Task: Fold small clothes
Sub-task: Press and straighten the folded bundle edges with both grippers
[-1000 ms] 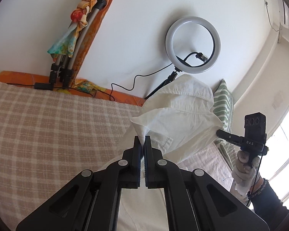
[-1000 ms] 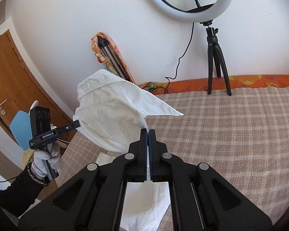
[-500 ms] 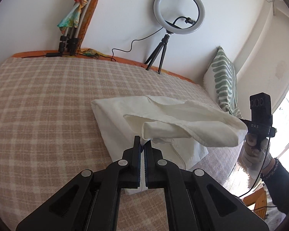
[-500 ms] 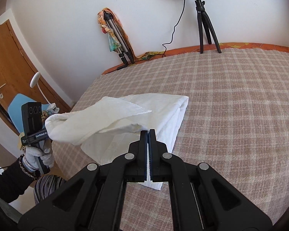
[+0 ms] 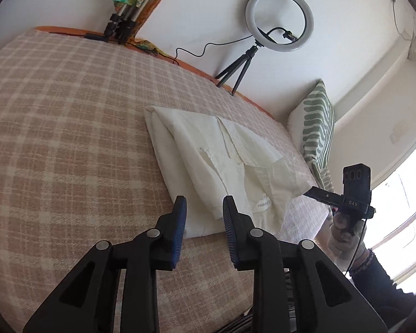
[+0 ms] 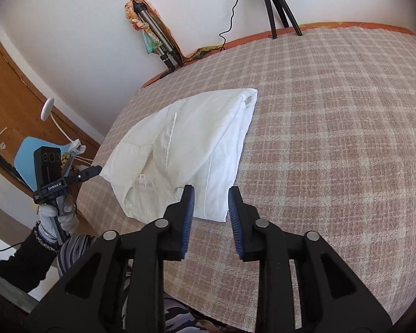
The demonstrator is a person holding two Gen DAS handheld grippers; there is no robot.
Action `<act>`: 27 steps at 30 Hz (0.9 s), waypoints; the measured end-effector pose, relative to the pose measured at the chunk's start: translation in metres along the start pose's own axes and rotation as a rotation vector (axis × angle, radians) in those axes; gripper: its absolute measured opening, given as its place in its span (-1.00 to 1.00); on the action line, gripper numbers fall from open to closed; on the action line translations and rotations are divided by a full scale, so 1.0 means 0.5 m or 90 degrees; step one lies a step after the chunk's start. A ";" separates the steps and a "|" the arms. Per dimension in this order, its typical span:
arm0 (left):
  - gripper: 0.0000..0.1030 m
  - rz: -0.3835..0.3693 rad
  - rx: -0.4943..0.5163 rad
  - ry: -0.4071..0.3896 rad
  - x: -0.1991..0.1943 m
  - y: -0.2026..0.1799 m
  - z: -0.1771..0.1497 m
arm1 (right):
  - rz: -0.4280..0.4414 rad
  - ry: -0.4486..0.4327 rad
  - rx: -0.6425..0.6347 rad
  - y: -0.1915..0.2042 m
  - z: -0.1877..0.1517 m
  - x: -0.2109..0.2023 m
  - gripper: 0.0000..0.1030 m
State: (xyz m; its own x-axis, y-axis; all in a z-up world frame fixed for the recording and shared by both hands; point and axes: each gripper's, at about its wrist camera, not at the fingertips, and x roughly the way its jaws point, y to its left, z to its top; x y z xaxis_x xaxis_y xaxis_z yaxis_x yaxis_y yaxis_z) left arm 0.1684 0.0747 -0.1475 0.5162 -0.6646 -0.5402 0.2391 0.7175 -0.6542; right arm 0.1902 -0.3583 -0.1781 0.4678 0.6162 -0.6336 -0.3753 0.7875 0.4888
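A second ago both grippers were pinched shut on corners of the white shirt, holding it up in the air in front of the wall; half a second ago it was draped low over the bed, still clamped. Now the shirt lies folded on the checked bedspread and neither gripper has hold of it. The ring light, which sat just behind the lifted cloth before, now stands well clear at 1 o'clock in the left wrist view.

The left gripper has its jaws opening, parted to a moderate gap with the blue pads showing. The near edge of the shirt lies in the gap at 12 o'clock from the fingertips, but the pads do not press on it. In the right wrist view the same gripper appears at 9 o'clock, held in a gloved hand, its tip just beside the shirt's left corner.

The right gripper is opening as well, its jaws a little wider apart than the left pair. The shirt's near corner sits between its fingertips, lying loose on the bedspread, not clamped. From the left wrist view this gripper shows at 3 o'clock, in the other gloved hand, its tip close to the shirt's right edge.

A green striped cushion leans at 2 o'clock beyond the shirt.
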 end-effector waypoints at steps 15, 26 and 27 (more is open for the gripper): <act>-0.83 -0.078 -0.099 0.069 0.086 0.010 0.004 | 0.205 -0.004 0.208 -0.072 0.008 0.055 0.08; -0.94 -0.046 -0.078 0.079 0.103 -0.002 0.019 | 0.124 0.048 0.160 -0.033 0.011 0.094 -0.38; -0.95 -0.047 -0.077 0.080 0.101 -0.004 0.023 | 0.119 0.058 0.154 -0.025 0.010 0.105 -0.59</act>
State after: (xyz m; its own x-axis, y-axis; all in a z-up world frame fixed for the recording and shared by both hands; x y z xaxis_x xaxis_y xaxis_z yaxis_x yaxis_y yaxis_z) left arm 0.2034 0.0422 -0.1677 0.3923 -0.7410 -0.5449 0.1682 0.6402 -0.7495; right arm 0.2234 -0.3358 -0.2141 0.3315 0.7557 -0.5648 -0.2423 0.6468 0.7232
